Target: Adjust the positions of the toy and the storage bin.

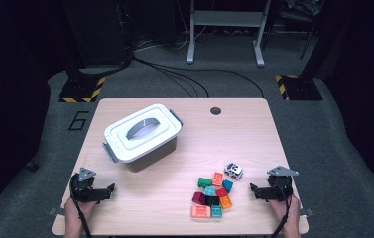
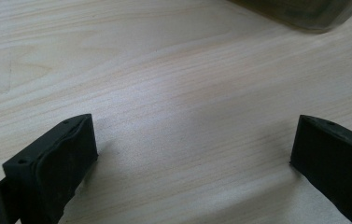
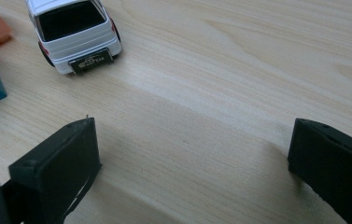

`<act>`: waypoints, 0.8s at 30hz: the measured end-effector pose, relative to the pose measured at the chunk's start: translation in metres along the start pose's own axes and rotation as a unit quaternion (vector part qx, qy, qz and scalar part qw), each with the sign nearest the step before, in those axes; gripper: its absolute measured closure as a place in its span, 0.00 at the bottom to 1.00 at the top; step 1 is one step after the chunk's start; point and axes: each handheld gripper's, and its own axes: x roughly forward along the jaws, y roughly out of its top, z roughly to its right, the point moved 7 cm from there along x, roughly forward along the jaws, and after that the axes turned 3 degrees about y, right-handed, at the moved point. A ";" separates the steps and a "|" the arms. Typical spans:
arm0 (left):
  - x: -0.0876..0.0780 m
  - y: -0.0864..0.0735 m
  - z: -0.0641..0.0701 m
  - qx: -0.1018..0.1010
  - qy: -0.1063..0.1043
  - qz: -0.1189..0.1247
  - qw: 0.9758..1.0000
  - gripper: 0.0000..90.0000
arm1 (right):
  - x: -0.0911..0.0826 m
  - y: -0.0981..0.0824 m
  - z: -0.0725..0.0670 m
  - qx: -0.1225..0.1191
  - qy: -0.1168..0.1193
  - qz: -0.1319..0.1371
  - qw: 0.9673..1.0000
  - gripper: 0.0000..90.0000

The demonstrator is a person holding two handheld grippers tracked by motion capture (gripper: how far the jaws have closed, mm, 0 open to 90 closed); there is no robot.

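Jaws on both grippers stand spread wide with only bare table (image 1: 184, 163) between them. Left gripper (image 1: 109, 190) rests near the table's front left corner, short of the lidded white box (image 1: 142, 133). Right gripper (image 1: 252, 189) sits at the front right, near the white toy car (image 1: 233, 170) and the cluster of coloured blocks (image 1: 212, 197).

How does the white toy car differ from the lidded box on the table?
The toy car is far smaller than the box. The car sits at the right beside the pile of coloured bricks, near the right gripper; the box stands apart at the left, farther back. The box has a grey handle and side latches; the car has dark windows. Both are mostly white and rest on the table.
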 end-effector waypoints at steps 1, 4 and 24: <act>0.000 0.000 0.000 -0.001 0.001 0.002 1.000 0.00 | 0.000 0.000 0.000 0.000 0.000 0.000 1.000 0.01; 0.000 0.000 0.000 0.000 0.001 0.000 1.000 0.00 | 0.000 0.000 0.000 0.000 0.000 0.000 1.000 0.01; -0.037 0.028 0.004 0.001 -0.066 0.020 0.998 0.00 | 0.000 0.000 0.000 0.002 0.001 0.000 1.000 0.01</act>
